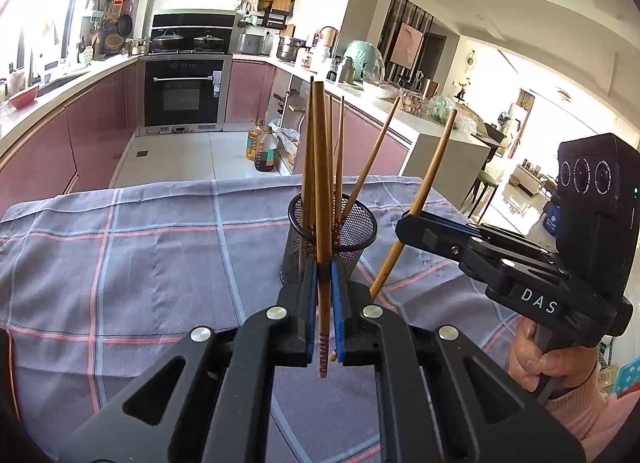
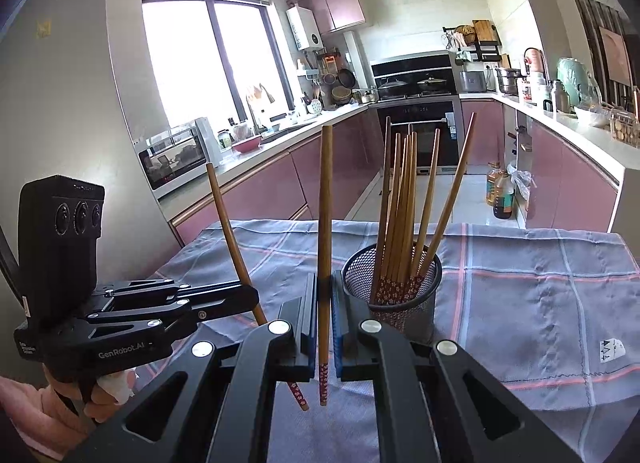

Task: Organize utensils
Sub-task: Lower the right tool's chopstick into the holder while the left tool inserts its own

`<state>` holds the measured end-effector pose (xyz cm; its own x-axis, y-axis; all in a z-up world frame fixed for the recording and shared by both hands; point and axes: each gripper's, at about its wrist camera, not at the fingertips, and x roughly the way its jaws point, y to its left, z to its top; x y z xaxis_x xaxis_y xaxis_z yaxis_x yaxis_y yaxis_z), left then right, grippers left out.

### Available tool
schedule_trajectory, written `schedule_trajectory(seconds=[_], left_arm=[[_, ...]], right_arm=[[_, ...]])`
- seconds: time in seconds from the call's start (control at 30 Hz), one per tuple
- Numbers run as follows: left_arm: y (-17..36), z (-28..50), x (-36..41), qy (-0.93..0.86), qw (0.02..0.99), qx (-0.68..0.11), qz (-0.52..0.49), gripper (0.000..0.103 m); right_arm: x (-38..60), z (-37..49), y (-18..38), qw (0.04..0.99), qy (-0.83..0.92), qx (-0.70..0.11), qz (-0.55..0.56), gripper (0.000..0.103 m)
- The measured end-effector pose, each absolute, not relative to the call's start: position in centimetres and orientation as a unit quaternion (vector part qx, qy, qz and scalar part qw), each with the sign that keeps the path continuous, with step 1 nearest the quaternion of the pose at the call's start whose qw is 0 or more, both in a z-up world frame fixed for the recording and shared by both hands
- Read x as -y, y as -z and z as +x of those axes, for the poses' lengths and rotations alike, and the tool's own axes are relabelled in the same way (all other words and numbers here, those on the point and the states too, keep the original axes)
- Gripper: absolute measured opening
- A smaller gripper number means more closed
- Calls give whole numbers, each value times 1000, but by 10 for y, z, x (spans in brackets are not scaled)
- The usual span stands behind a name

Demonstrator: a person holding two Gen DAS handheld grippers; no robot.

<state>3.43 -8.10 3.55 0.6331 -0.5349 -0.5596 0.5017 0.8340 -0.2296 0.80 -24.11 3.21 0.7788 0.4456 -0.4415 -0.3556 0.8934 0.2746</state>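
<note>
A black mesh cup (image 1: 332, 239) stands on the checked cloth and holds several brown chopsticks (image 2: 400, 207); it also shows in the right wrist view (image 2: 394, 295). My left gripper (image 1: 324, 303) is shut on one upright chopstick (image 1: 321, 191), just in front of the cup. My right gripper (image 2: 325, 319) is shut on another upright chopstick (image 2: 325, 223), left of the cup. In the left wrist view the right gripper (image 1: 404, 225) shows at the right, holding its chopstick (image 1: 424, 191) tilted. In the right wrist view the left gripper (image 2: 252, 299) shows at the left with its chopstick (image 2: 232, 231).
The grey checked tablecloth (image 1: 140, 247) covers the table; its far edge drops to the kitchen floor. Oil bottles (image 1: 262, 145) stand on the floor beyond. Pink cabinets, an oven (image 1: 184, 91) and cluttered counters lie further back.
</note>
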Motion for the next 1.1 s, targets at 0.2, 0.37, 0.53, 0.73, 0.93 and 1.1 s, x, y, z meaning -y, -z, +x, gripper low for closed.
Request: schedule_trajectory(seconds=[0.2,0.37,0.53,0.73,0.93,1.1], left_arm=[[-39,35,83,287,904,-315,-24,8],[-41,35,84,288,905,-312,-22,8],[-44,35,86,288,907,-308,-19,8],[-47,37,86,292,906,-306,-21,8],[-50,38,87,292,908,-301,-18,8],[-52,40,87,291,909,-298,-19,8]], right_arm=[[244,7,-34,940,-212,-252,88,5],[246,6,-36,941,-209,-249,89,5],[248,6,-38,943,-207,-246,89,5],[252,7,-41,944,-206,-241,90,5],[253,9,-45,946,-205,-236,88,5],[253,10,-48,947,-206,-232,86,5]])
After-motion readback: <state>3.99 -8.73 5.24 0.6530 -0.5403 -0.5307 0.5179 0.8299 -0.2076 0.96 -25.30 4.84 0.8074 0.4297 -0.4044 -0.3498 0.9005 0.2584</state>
